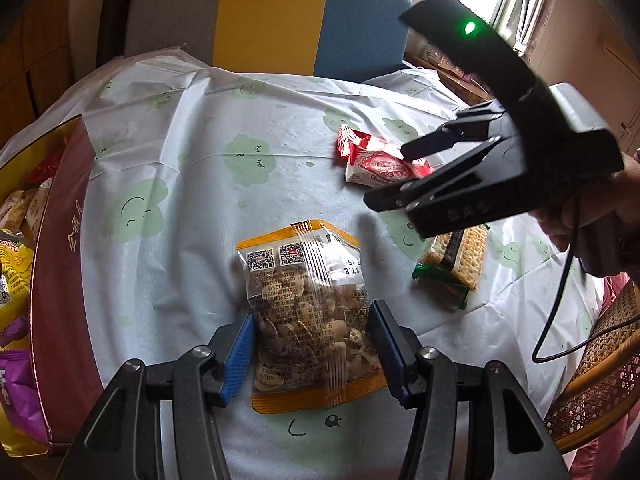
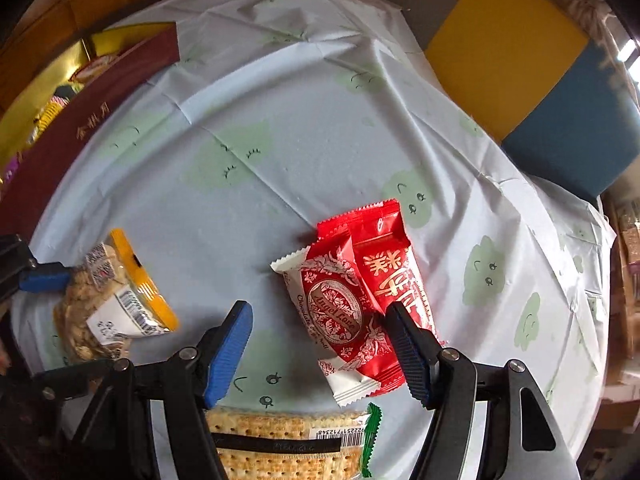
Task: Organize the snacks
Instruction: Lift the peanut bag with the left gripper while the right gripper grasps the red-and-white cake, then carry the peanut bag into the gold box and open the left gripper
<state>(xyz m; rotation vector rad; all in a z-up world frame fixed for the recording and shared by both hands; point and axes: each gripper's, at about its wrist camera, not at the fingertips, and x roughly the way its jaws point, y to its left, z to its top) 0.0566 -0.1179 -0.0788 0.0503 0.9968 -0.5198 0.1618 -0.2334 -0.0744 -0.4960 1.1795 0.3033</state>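
The left gripper (image 1: 311, 346) is spread, with 1 blue ribbed pad on each side of the clear, orange-edged plastic bag of nuts (image 1: 306, 316). The bag lies flat on the pale blue tablecloth printed with green smiling clouds (image 1: 208, 184); whether the pads touch the bag cannot be told.

The right gripper (image 2: 316, 340) is also spread and holds nothing. Its right pad sits over the edge of the 2 red-and-white foil snack packets (image 2: 352, 300), which overlap each other on the cloth. The left pad is over bare cloth. In the left wrist view, the right gripper (image 1: 404, 176) hangs above these packets (image 1: 376, 160).

The clear packet of square crackers with green crimped ends (image 2: 288, 440) lies just below the right gripper, near the table edge.

The dark red cardboard box with a gold lining (image 1: 60, 240) stands at the left of the table, well apart from the nut bag. It contains several wrapped snacks (image 1: 16, 272).
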